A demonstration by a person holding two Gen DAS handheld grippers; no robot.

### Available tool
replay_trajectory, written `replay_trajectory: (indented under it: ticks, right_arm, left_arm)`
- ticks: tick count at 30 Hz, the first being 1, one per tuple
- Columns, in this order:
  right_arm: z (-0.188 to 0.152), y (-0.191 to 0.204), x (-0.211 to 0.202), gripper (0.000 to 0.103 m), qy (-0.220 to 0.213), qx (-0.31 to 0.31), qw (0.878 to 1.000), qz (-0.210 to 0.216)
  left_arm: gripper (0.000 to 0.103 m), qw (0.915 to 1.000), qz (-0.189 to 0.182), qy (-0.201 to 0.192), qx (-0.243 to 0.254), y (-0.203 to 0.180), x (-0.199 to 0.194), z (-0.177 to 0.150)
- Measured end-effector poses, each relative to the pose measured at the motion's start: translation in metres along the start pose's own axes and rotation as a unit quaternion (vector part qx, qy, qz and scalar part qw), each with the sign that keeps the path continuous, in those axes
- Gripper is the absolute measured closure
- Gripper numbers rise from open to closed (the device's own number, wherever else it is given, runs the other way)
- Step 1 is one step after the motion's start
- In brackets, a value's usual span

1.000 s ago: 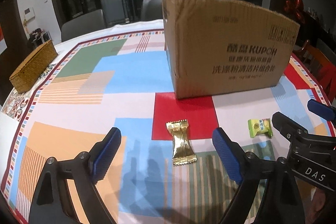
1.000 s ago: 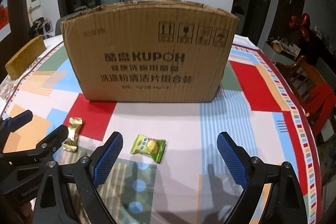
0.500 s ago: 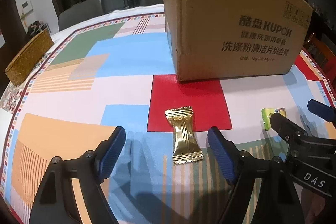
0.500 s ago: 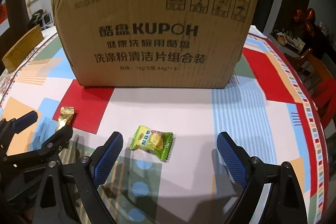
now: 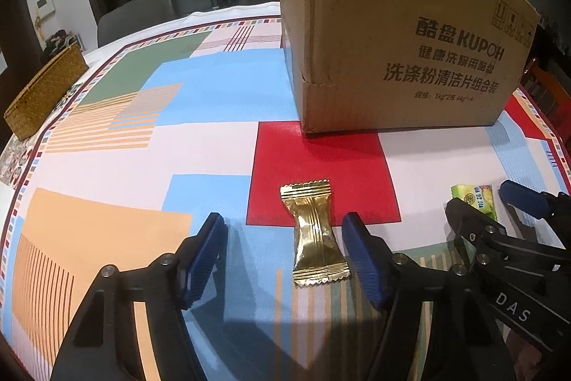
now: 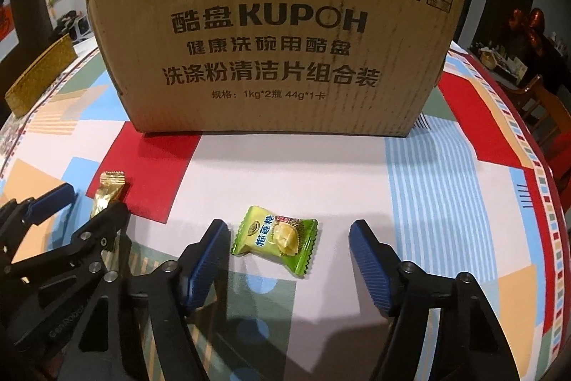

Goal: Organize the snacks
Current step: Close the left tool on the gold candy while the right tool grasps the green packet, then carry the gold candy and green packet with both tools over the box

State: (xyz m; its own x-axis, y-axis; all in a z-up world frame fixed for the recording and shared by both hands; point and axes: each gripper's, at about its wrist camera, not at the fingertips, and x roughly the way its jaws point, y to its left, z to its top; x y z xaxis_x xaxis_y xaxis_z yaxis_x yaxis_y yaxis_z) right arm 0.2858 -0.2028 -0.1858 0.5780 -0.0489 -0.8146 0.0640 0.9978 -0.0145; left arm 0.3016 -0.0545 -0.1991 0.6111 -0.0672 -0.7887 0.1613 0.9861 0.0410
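A gold-wrapped candy [image 5: 316, 232] lies on the patterned tablecloth between the blue pads of my left gripper [image 5: 285, 252]. The jaws are closing, and neither pad presses on the candy. A green durian candy [image 6: 276, 234] lies between the pads of my right gripper [image 6: 289, 256]. Those jaws are closing too, and a gap shows on each side of the wrapper. Each gripper also shows in the other's view: the right gripper [image 5: 499, 213] beside the green candy [image 5: 474, 197], the left gripper [image 6: 78, 206] by the gold candy [image 6: 107, 191]. A large cardboard box [image 5: 392, 34] [image 6: 278, 34] stands just behind both candies.
A woven basket [image 5: 43, 95] sits at the table's far left edge. Grey chairs [image 5: 139, 13] stand behind the table, and a wooden chair [image 6: 546, 109] stands to the right. The tablecloth [image 5: 178, 159] runs to a striped border near the round table's edge.
Both grippers came down closer to the table and their jaws narrowed around the candies. The gold candy and the green candy have not moved.
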Motion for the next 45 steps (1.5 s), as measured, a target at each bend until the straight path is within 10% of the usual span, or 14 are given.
replay_trajectory:
  ticks: [13,45]
  right_arm:
    - [0.007,-0.007,-0.003,0.065,0.001,0.011,1.0,0.007]
    - [0.025,-0.015,-0.052,0.071,-0.045,0.02,0.999,0.022]
  left_arm:
    - [0.081,0.9997,-0.012,0.002,0.02,-0.012,-0.004,0.0]
    - [0.084,0.9991,-0.011,-0.039,0.013,-0.006,-0.054,0.017]
